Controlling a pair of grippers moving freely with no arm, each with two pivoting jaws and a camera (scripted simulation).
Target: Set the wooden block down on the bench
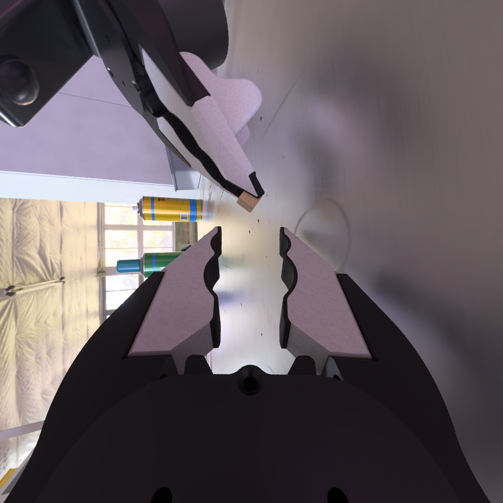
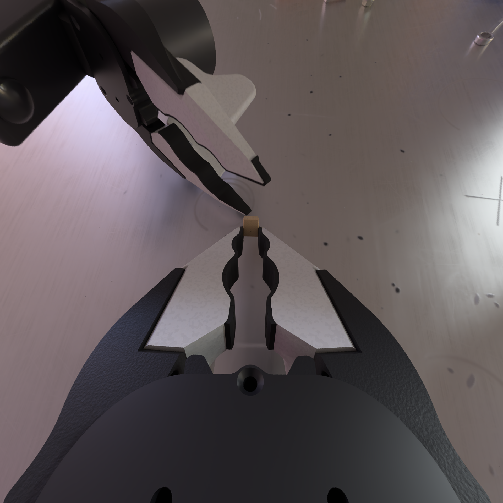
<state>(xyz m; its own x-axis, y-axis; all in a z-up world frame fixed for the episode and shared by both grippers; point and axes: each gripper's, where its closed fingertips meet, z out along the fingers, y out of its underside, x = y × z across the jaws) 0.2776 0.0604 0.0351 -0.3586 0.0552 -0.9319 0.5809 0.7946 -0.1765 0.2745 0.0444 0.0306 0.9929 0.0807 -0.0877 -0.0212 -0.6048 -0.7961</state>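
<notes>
Your right gripper (image 2: 250, 228) pinches the wooden block (image 2: 250, 225) at the very fingertips, jaws nearly closed, so that most of the block projects beyond the pads and can meet the bench (image 2: 381, 190) first. The block hangs just above the metal surface; contact cannot be confirmed. Your left gripper (image 1: 250, 231) stands open and empty, near the block, leaving the drop zone clear. Two spray cans, one yellow (image 1: 170, 209) and one green (image 1: 152, 265), stand capped at the far left of the bench; their contents are not visible.
</notes>
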